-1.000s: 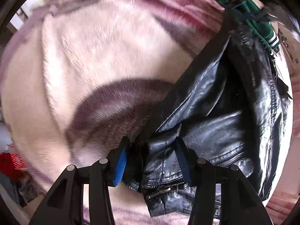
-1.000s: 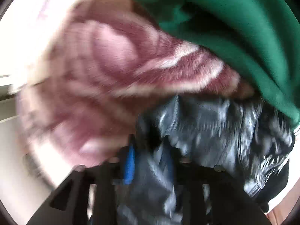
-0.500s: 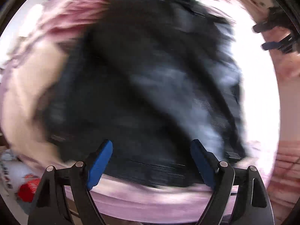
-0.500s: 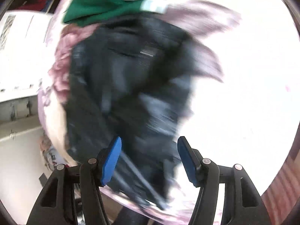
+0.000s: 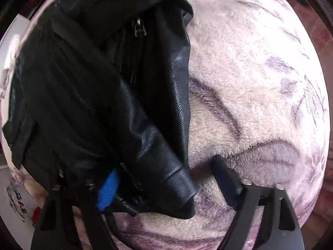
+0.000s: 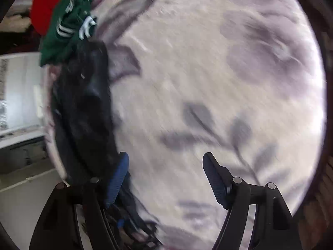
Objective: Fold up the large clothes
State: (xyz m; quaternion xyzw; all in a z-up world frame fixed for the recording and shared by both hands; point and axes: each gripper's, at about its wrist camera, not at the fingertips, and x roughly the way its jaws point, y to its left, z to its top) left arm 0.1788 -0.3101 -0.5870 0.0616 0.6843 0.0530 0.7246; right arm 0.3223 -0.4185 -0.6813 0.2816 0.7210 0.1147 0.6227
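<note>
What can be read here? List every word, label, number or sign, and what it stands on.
Nothing is legible.
White object, left wrist view: dark printed marks, too blurred to read.
White panel, right wrist view: print too small to read.
Green garment: white stripes only, no letters.

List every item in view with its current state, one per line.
Black leather jacket: lying bunched on the blanket, a sleeve cuff between the left tongs' fingers, zip pull showing.
Left tongs: open, just been closing, right finger clear of the cuff.
Right tongs: open, just been opening, only blanket between them.
Green garment: heaped beyond the jacket.
Red garment: heaped beside the green one.
Floral blanket: spread flat.
</note>
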